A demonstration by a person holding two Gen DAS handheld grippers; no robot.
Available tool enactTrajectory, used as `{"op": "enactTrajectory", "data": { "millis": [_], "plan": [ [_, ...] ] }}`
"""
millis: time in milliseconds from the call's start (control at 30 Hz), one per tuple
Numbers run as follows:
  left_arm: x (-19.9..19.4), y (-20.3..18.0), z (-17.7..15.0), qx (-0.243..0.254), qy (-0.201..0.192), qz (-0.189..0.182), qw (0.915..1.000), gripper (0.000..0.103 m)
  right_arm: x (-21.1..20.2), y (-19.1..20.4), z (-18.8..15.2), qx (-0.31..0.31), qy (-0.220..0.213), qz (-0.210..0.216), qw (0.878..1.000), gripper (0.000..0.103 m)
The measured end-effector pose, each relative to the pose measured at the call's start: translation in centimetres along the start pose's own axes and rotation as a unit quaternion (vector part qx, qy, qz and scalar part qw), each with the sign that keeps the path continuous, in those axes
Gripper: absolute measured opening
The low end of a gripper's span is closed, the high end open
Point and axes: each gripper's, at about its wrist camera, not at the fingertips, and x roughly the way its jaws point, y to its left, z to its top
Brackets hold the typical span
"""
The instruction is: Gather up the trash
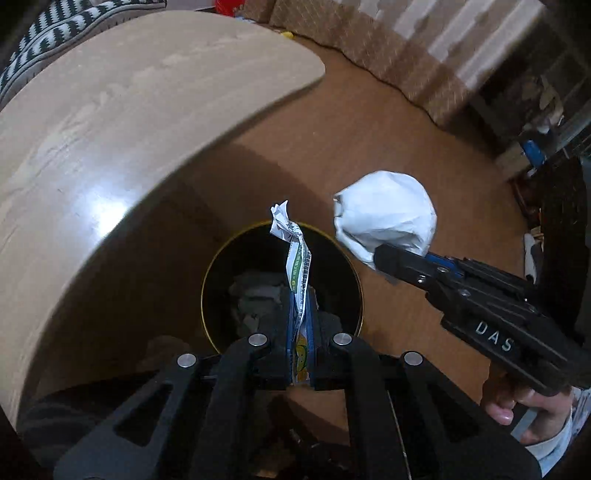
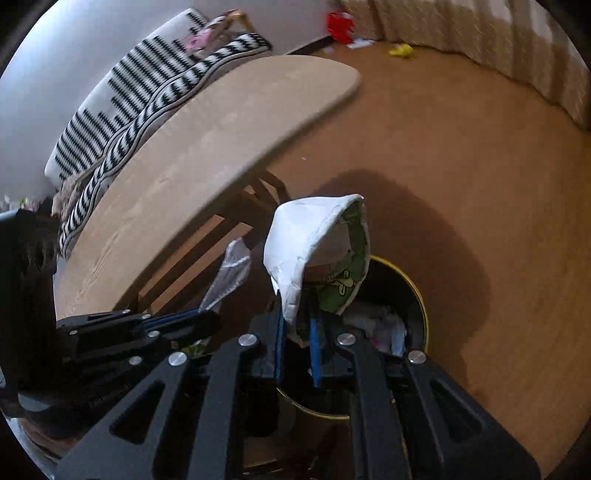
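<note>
A black trash bin with a yellow rim stands on the floor beside the table and holds crumpled trash. My left gripper is shut on a printed white and green wrapper and holds it above the bin. It shows in the right wrist view with the wrapper. My right gripper is shut on a crushed white paper cup with a green inside, above the bin's edge. It also shows in the left wrist view, the cup right of the bin.
A light wooden table stands left of the bin on a brown floor. A black and white striped sofa lies behind it. Curtains, a red item and a yellow item are at the far wall.
</note>
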Motion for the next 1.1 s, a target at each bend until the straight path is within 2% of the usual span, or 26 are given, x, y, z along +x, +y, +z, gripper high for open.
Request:
{"op": "enactTrajectory", "data": {
  "millis": [233,333,400,433,467,500,533,567,600,633,667,733,800,867,933,967,1100],
  "plan": [
    [2.1,0.0,0.5,-0.006,0.016,0.019,0.9997,0.005,1.7,-1.0,-1.2,0.007,0.023,0.000,1.000,0.012],
    [2.9,0.2,0.5,0.001,0.027,0.015,0.9995,0.005,2.4,-1.3,-1.4,0.015,0.033,-0.002,0.999,0.012],
    [3.7,-0.2,0.3,0.024,0.051,0.003,0.9984,0.006,2.6,-1.9,-1.4,0.033,0.038,-0.002,0.999,0.012],
    [4.1,-0.2,0.1,0.033,0.064,0.003,0.9974,0.007,2.9,-1.6,-0.8,0.047,0.041,0.004,0.998,0.012],
    [4.6,-0.3,0.0,0.040,0.077,0.007,0.9963,0.017,3.0,-2.1,-0.6,0.064,0.046,0.012,0.997,0.014],
    [4.9,-0.2,-0.2,0.040,0.086,0.012,0.9954,0.029,3.1,-2.8,-0.5,0.083,0.056,0.016,0.995,0.037],
    [4.8,0.3,-0.2,0.032,0.088,0.017,0.9955,0.069,3.0,-3.8,-0.4,0.113,0.062,0.008,0.992,0.092],
    [4.0,1.0,-0.1,0.020,0.068,0.018,0.9973,0.094,2.9,-3.9,-0.1,0.127,0.050,0.004,0.991,0.093],
    [3.1,1.6,0.0,0.013,0.045,0.019,0.9987,0.095,2.7,-4.4,-0.1,0.140,0.040,0.000,0.989,0.097],
    [1.4,2.7,0.2,0.008,0.017,0.031,0.9993,0.095,2.5,-4.7,0.1,0.153,0.033,-0.013,0.988,0.097],
    [0.3,3.2,0.5,0.008,0.006,0.038,0.9992,0.096,2.3,-4.8,0.2,0.159,0.026,-0.027,0.987,0.097],
    [-3.0,5.4,1.2,0.008,-0.030,0.058,0.9978,0.096,2.1,-3.7,0.9,0.154,0.004,-0.075,0.985,0.097],
    [-6.1,7.4,1.7,-0.005,-0.073,0.102,0.9920,0.097,2.4,-1.1,1.9,0.123,-0.016,-0.130,0.984,0.097],
    [-9.3,10.9,2.1,-0.041,-0.124,0.175,0.9758,0.097,2.9,1.7,3.0,0.083,-0.034,-0.153,0.984,0.097],
    [-11.7,15.0,2.0,-0.082,-0.149,0.220,0.9605,0.097,3.9,6.9,4.3,0.022,-0.050,-0.154,0.987,0.097],
    [-12.6,17.1,1.8,-0.104,-0.153,0.231,0.9551,0.097,4.2,8.2,5.3,0.001,-0.055,-0.150,0.987,0.097],
    [-15.5,24.9,-0.4,-0.184,-0.167,0.243,0.9376,0.097,5.7,18.4,6.9,-0.110,-0.079,-0.118,0.984,0.097]
  ]
}}
